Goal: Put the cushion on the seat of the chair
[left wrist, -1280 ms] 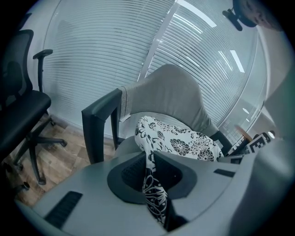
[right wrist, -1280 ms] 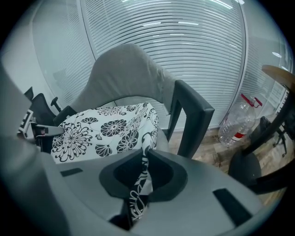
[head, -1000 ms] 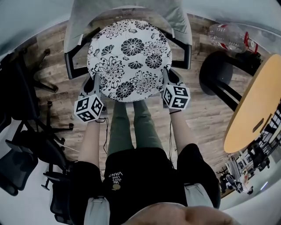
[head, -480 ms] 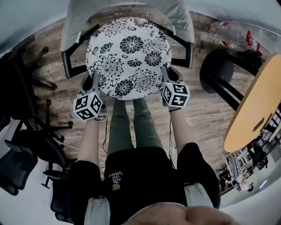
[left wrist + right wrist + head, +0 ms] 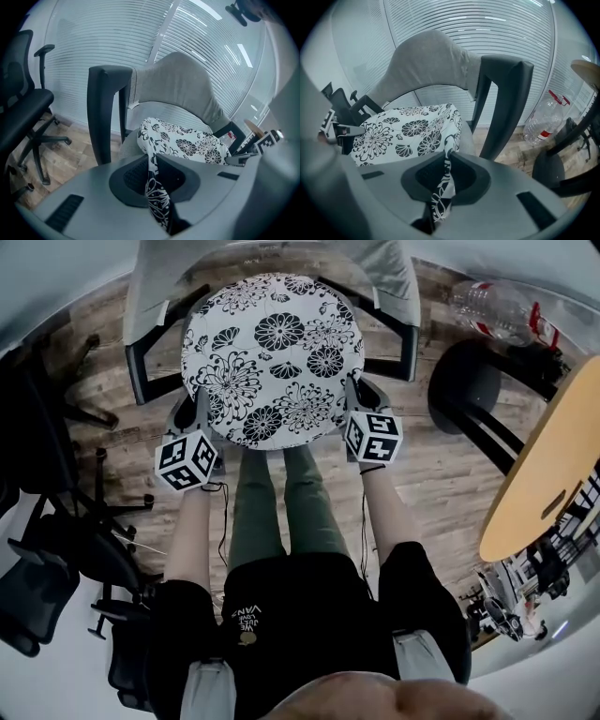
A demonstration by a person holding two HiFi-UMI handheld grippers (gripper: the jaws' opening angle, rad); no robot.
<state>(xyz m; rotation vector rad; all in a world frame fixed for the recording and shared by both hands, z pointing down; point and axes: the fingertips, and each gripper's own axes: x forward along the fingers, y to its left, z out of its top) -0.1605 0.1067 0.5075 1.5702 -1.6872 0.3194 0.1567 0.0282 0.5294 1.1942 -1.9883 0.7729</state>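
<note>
A round white cushion (image 5: 272, 357) with black flowers lies over the seat of a grey chair (image 5: 382, 273) with black armrests. My left gripper (image 5: 201, 418) is shut on the cushion's near left edge, and my right gripper (image 5: 354, 414) is shut on its near right edge. In the left gripper view the cushion's (image 5: 187, 145) fabric is pinched between the jaws of the left gripper (image 5: 152, 161). The right gripper view shows the same: the cushion (image 5: 405, 131) runs into the right gripper (image 5: 447, 161), with the chair's grey backrest (image 5: 426, 61) behind.
Black office chairs (image 5: 56, 549) stand at the left. A black stool base (image 5: 469, 395), a clear plastic bottle (image 5: 492, 315) and a round wooden table (image 5: 548, 474) are at the right. Window blinds (image 5: 117, 42) are behind the chair. The floor is wood planks.
Both grippers have carried the cushion a little farther from me, toward the chair's backrest. Their hold on its edges is the same.
</note>
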